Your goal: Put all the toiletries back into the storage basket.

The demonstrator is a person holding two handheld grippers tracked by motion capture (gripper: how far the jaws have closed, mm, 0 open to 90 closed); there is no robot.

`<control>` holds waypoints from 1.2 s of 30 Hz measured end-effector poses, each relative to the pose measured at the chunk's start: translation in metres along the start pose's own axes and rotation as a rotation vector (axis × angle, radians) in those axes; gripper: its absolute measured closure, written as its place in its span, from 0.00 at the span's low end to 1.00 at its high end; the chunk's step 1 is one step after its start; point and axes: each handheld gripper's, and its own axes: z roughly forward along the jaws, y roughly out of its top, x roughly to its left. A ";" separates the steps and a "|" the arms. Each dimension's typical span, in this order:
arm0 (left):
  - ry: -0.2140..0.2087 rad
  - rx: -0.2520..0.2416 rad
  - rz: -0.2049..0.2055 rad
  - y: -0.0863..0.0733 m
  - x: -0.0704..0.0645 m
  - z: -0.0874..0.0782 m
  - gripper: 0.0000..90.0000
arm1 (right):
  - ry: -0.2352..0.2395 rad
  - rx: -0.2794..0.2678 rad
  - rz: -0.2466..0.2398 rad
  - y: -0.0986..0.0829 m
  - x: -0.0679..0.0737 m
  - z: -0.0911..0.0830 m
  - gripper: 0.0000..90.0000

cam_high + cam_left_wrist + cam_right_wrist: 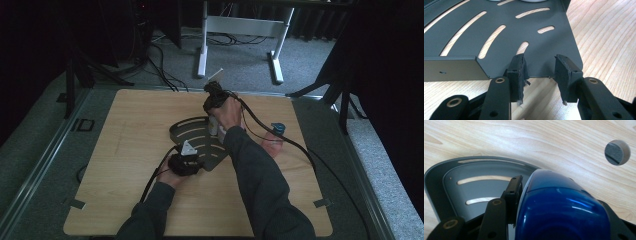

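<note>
Holding a blue, glossy, rounded thing (564, 207) between its jaws, the right hand-held gripper (215, 100) hangs over the far end of a dark slotted metal tray (192, 132) that lies mid-surface. In the high view a white-bodied item shows under that hand at about 12 o'clock of the tray, and it may be the same thing; I cannot tell for sure. The left hand-held gripper (540, 72) stands with its jaws set moderately apart, empty, astride the tray's near edge at about 6 o'clock, apparently ready to pin or steady it.

Risks, as I judge them: the blue thing is smooth and curved, so a grip on its dome could slide and let it drop onto the metal, or tip once set down on the slotted floor. The tray sits loose on the wooden surface (130, 200); with the left jaws not closed, a push from the right could skate it sideways. The right cable (280, 135) trails toward 3 o'clock past a small blue-capped item (278, 128), and a swing could drag that over. A round hole (617, 152) in the surface lies near the tray's far rim, which matters little.
</note>
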 end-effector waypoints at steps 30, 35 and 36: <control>-0.001 0.000 0.001 0.000 0.000 0.000 0.67 | 0.026 -0.038 -0.015 0.000 -0.002 -0.002 0.42; -0.003 0.000 0.000 0.000 0.000 0.000 0.67 | 0.008 -0.041 -0.059 -0.005 -0.001 -0.003 0.37; -0.003 -0.001 -0.001 0.000 0.001 0.000 0.67 | 0.012 -0.043 -0.062 -0.006 -0.001 -0.003 0.37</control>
